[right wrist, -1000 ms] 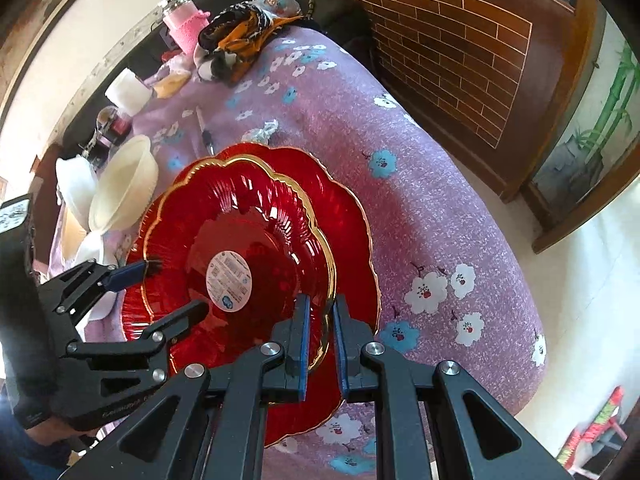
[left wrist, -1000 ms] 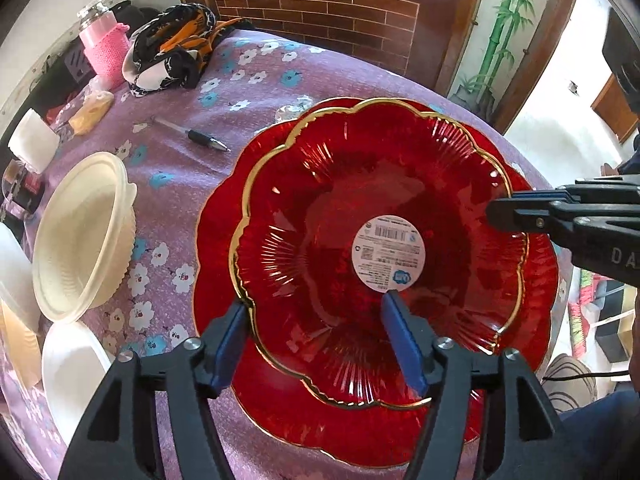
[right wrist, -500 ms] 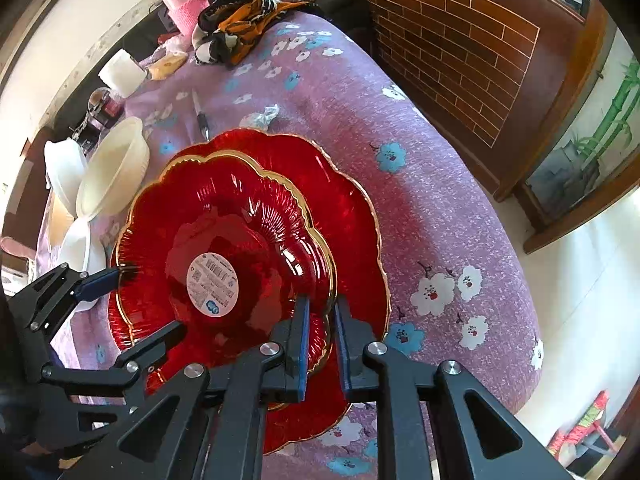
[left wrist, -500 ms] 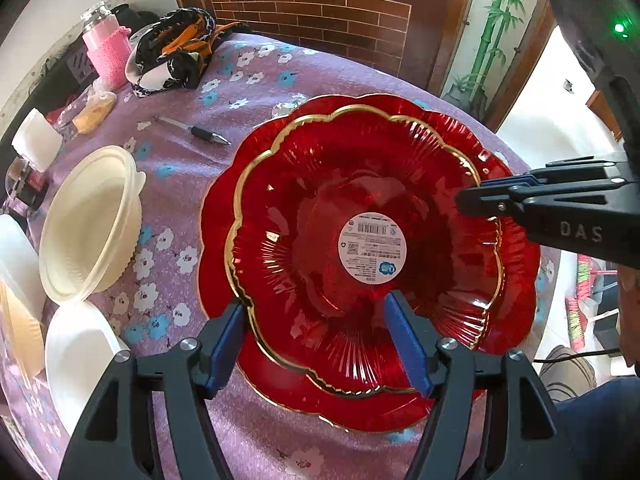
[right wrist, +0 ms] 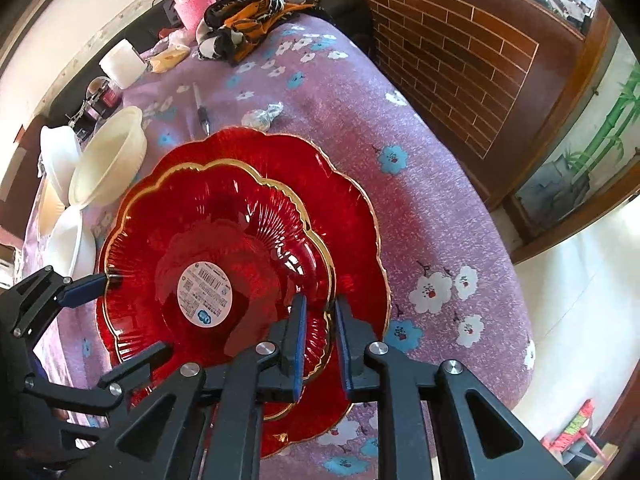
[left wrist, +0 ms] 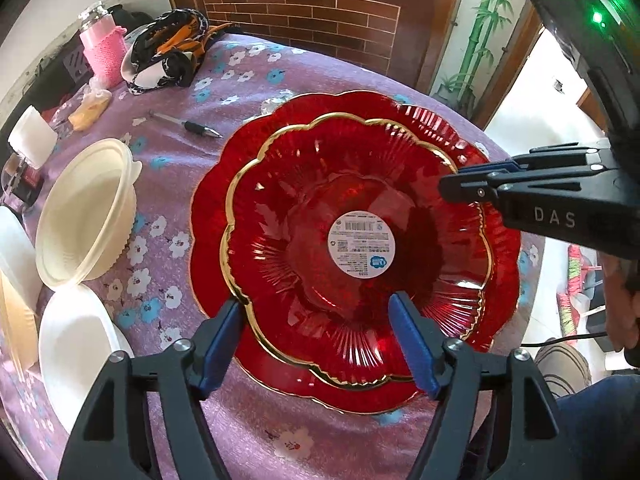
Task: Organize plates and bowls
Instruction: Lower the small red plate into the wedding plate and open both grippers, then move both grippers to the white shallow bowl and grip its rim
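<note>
Though lower over the big plate than before, smaller red plate pinched in right gripper; left gripper wide, empty

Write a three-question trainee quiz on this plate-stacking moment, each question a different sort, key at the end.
1. True or false: the smaller red plate sits on the larger red plate.
2. Which hand-held gripper pinches the smaller plate's gold rim? A) left hand-held gripper B) right hand-held gripper
3. Fill in: the white round sticker sits at the smaller plate's ____.

Key: 1 true; 2 B, its fingers are closed on the rim, while the left one is spread open; 3 centre.
</note>
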Action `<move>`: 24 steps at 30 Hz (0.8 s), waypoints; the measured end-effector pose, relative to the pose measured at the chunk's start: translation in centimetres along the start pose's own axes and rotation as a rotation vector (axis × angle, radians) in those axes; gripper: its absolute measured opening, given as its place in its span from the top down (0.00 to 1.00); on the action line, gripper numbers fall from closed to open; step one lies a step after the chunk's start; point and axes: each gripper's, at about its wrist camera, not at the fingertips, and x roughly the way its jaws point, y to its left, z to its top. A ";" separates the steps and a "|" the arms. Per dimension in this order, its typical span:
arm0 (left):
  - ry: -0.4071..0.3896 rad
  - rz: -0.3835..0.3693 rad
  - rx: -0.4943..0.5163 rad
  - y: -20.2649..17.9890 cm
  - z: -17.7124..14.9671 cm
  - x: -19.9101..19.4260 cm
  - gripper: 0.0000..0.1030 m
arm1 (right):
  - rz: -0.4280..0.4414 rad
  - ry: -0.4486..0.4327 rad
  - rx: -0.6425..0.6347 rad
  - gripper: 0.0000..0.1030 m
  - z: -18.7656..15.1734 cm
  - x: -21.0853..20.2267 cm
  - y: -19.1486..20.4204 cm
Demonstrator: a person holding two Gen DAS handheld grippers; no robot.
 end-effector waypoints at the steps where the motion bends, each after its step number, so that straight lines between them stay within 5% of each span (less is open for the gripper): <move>1: -0.002 -0.002 0.005 -0.2 -0.1 0.0 0.26 | -0.001 -0.004 0.003 0.85 -0.1 -0.2 0.0; 14: -0.014 -0.008 0.033 -0.9 -0.8 -1.1 0.18 | 0.003 -0.064 0.066 0.85 -2.3 -3.8 -0.2; 24: -0.094 -0.016 -0.017 0.9 -2.9 -4.9 0.18 | 0.061 -0.126 0.126 0.85 -4.8 -7.0 2.1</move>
